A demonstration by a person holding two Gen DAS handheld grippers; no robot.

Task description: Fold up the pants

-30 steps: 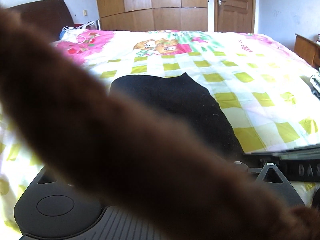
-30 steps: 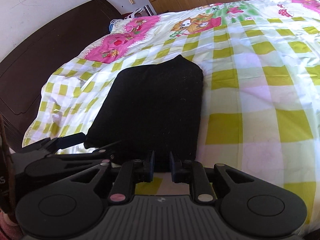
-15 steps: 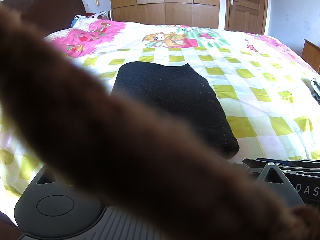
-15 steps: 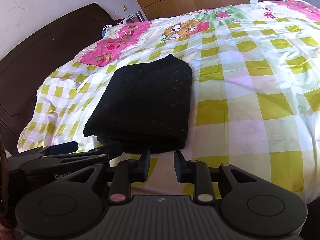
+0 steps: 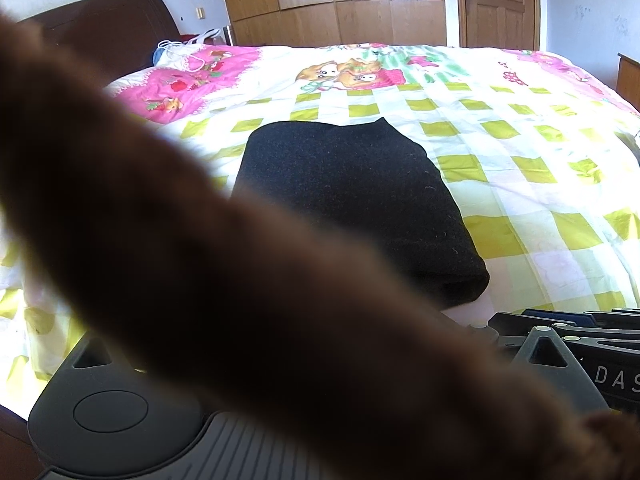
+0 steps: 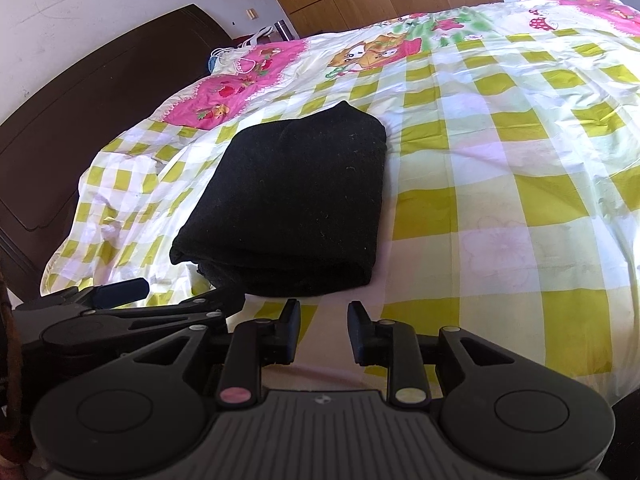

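Note:
The black pants [image 6: 296,208] lie folded into a thick rectangle on the checked quilt [image 6: 500,160]; they also show in the left wrist view [image 5: 352,200]. My right gripper [image 6: 324,328] is open and empty, just short of the pants' near folded edge and not touching it. Seen from the side, my left gripper [image 6: 176,298] sits low at the pants' near left corner, and its jaw gap does not show. A blurred brown furry strand [image 5: 200,260] close to the lens hides the left fingers in the left wrist view. The right gripper [image 5: 560,322] also appears there at the lower right.
A dark wooden headboard [image 6: 80,120] runs along the left of the bed. Pink pillows with white cords [image 5: 176,46] lie at the bed's head. Wooden wardrobes [image 5: 340,0] and a door [image 5: 496,0] stand behind. A wooden cabinet [image 5: 630,76] is at the right edge.
Both grippers have drawn back from the pants toward the bed's near edge. The right fingers were at the pants' near fold a second ago; they now stand apart from it and slightly wider.

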